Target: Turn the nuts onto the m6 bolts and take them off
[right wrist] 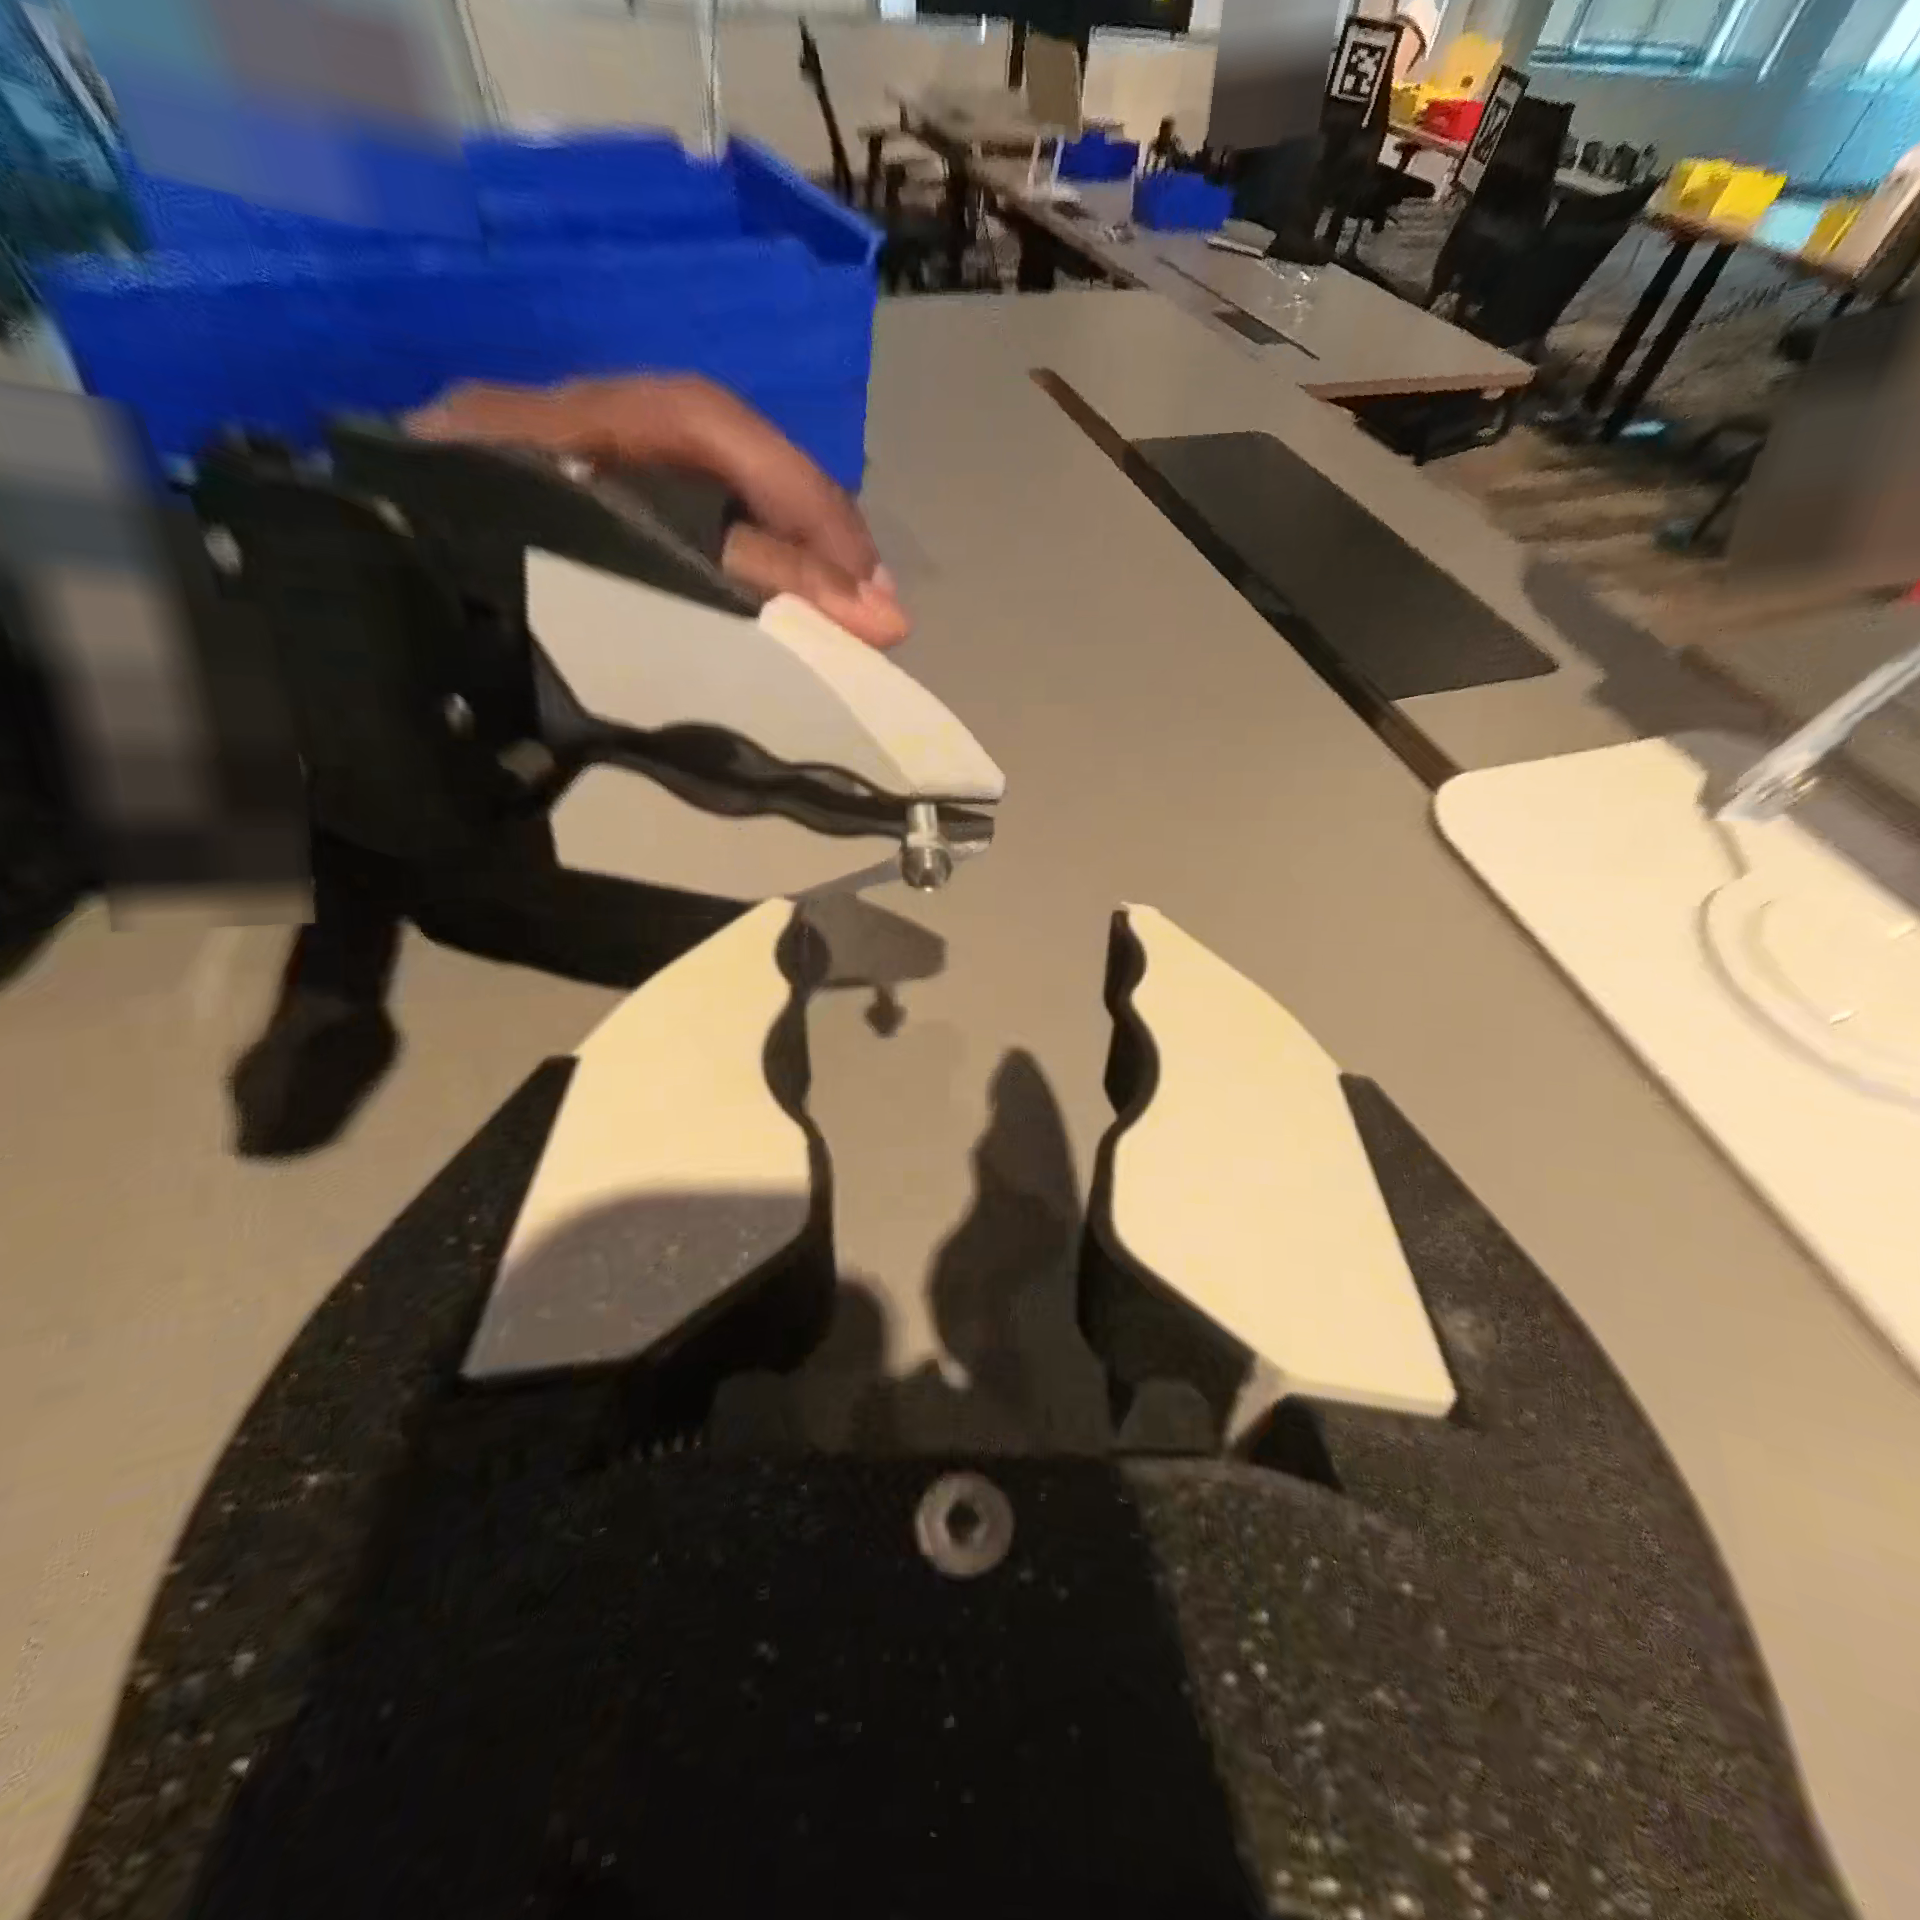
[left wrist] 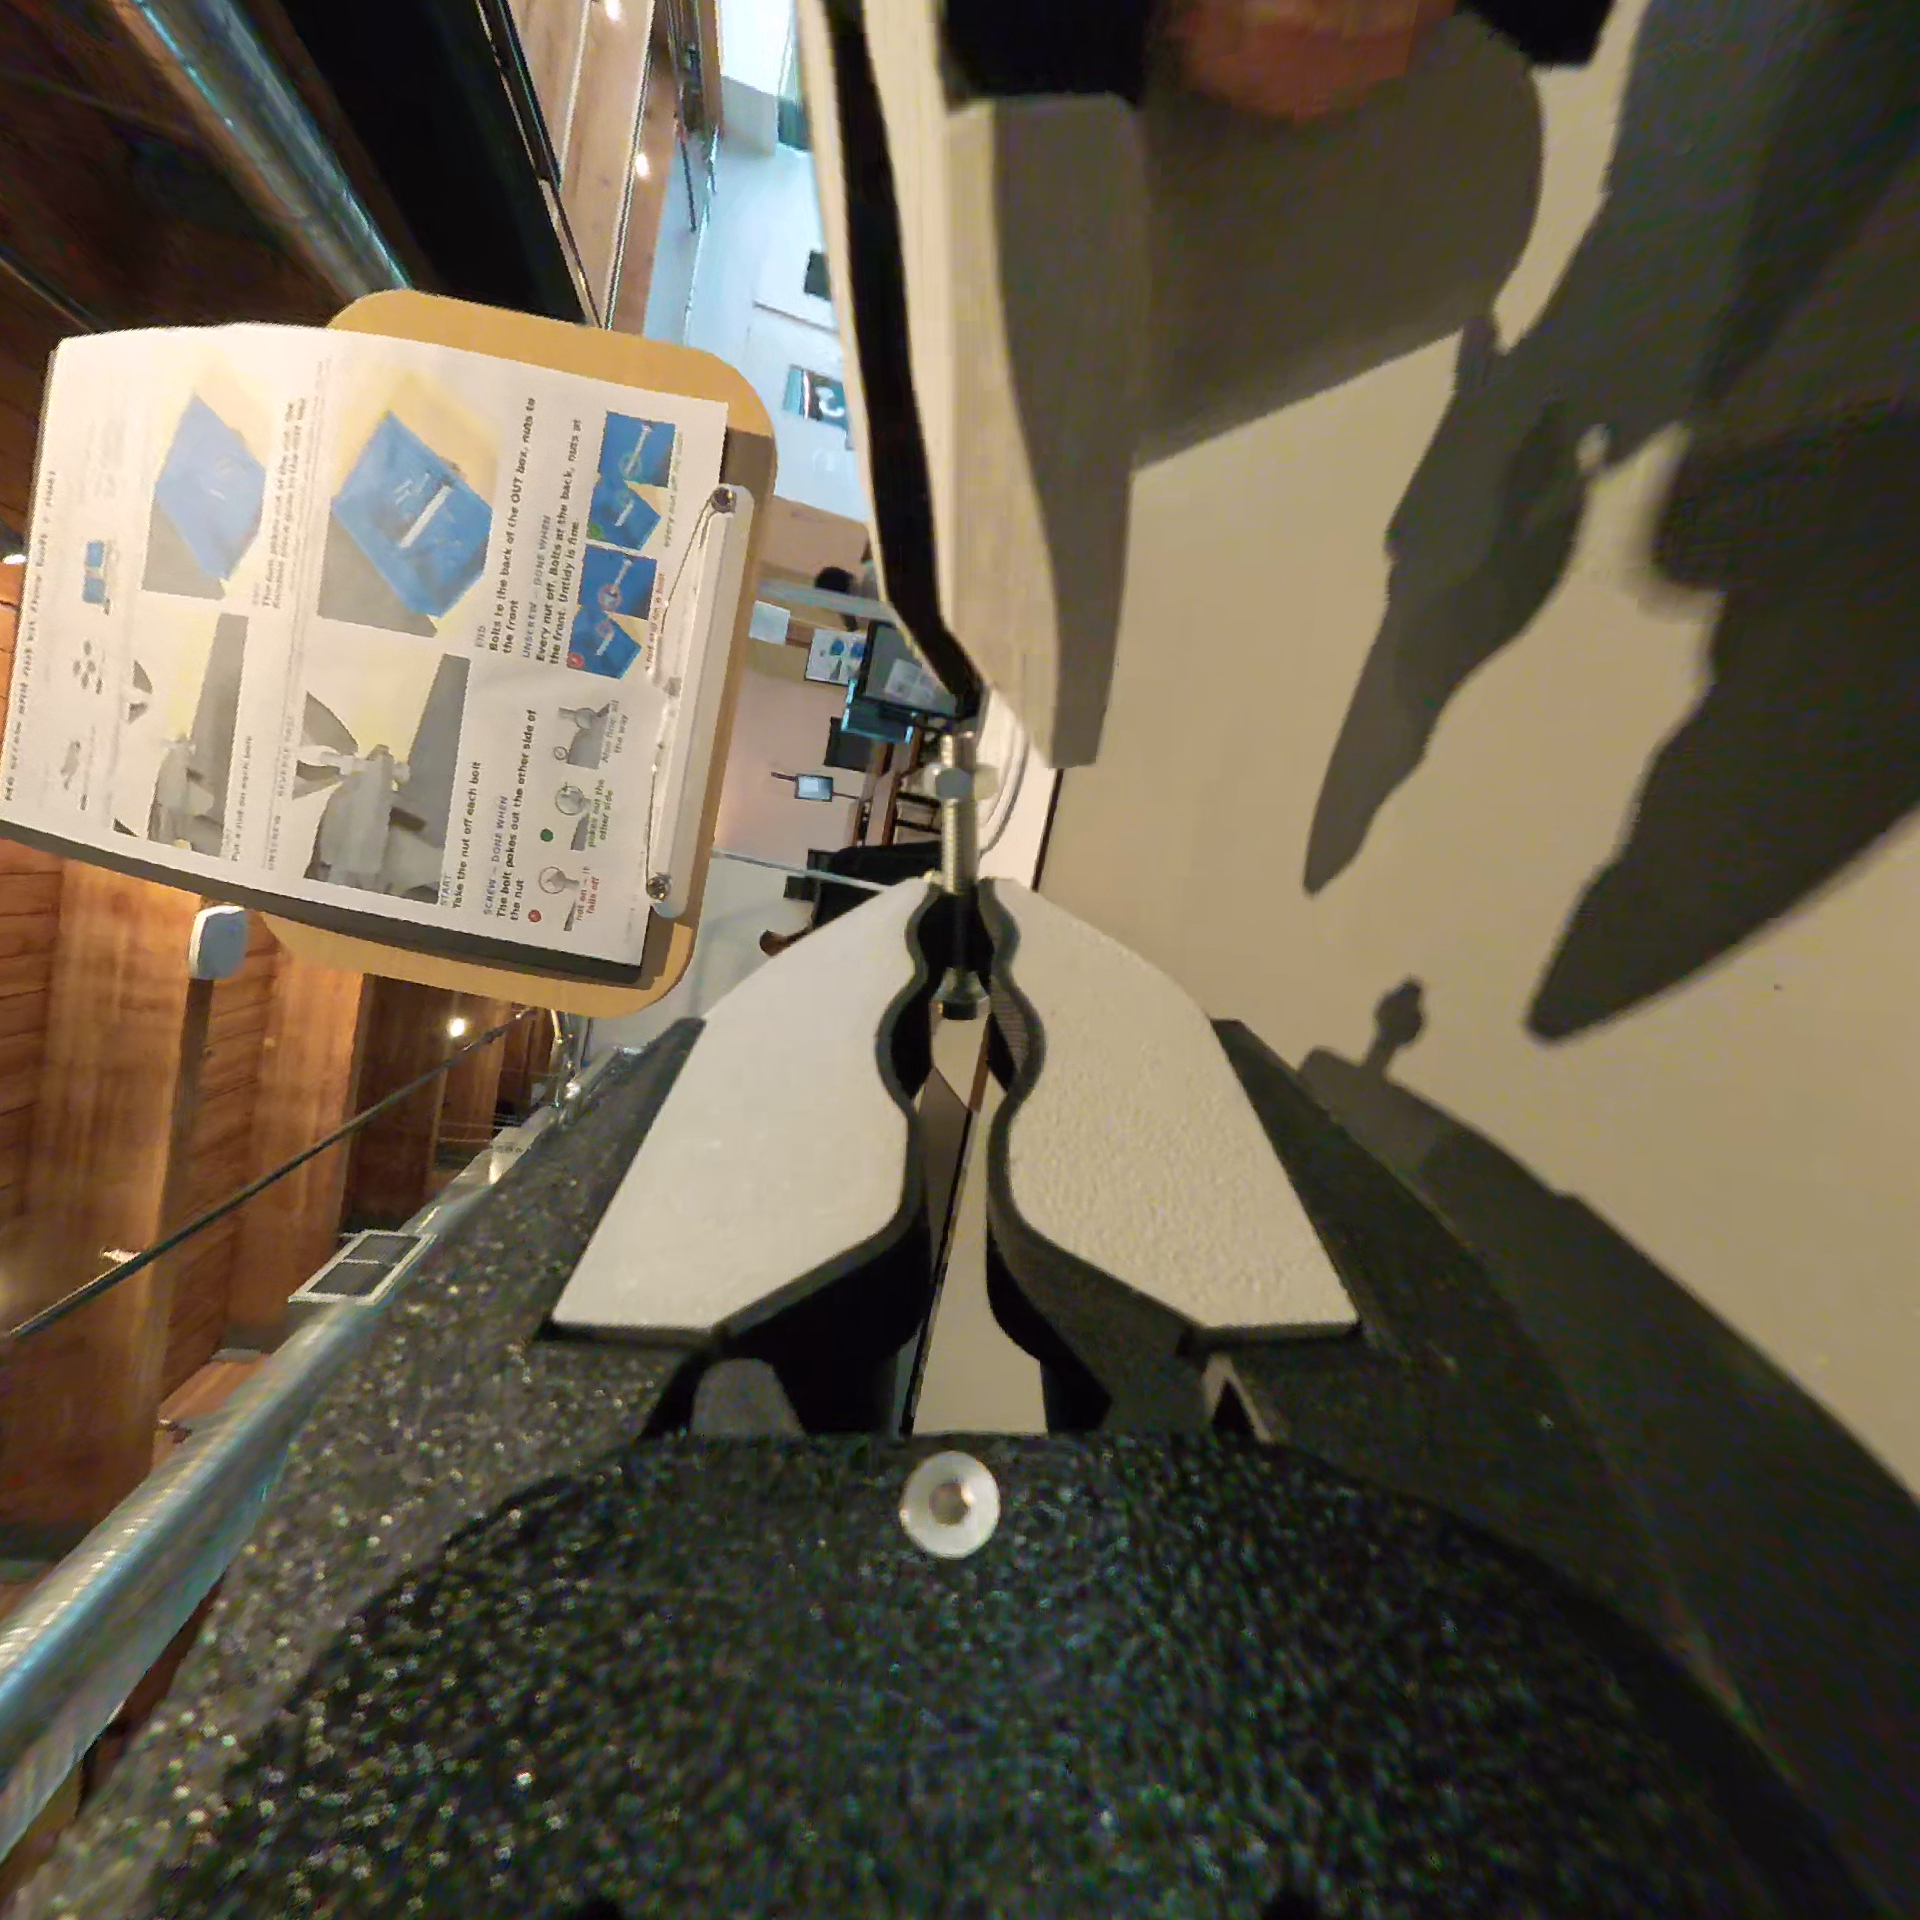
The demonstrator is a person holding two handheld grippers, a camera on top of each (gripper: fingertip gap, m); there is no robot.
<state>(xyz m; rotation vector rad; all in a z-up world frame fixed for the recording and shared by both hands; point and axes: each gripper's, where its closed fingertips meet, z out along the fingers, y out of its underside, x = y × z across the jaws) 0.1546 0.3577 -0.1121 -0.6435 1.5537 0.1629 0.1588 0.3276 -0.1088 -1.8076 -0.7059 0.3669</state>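
My left gripper point(left wrist: 956, 896) is shut on a silver M6 bolt point(left wrist: 956, 831), gripping it near the dark head. The threaded shaft sticks out past the fingertips, with a nut point(left wrist: 961, 777) near its far end. In the right wrist view the left gripper point(right wrist: 951, 805) is held sideways by a hand above the grey table, with the bolt and nut point(right wrist: 925, 860) pointing toward me. My right gripper point(right wrist: 951, 920) is open and empty, its fingertips just below and in front of the nut, not touching it. One right gripper finger point(left wrist: 1060, 468) shows above the bolt in the left wrist view.
A blue bin point(right wrist: 468, 260) stands at the back left of the grey table point(right wrist: 1039, 520). A black mat point(right wrist: 1340, 561) and a white board point(right wrist: 1621, 935) lie to the right. A clipboard with an instruction sheet point(left wrist: 364, 644) stands beside the table. The grippers are tip to tip, or close to it.
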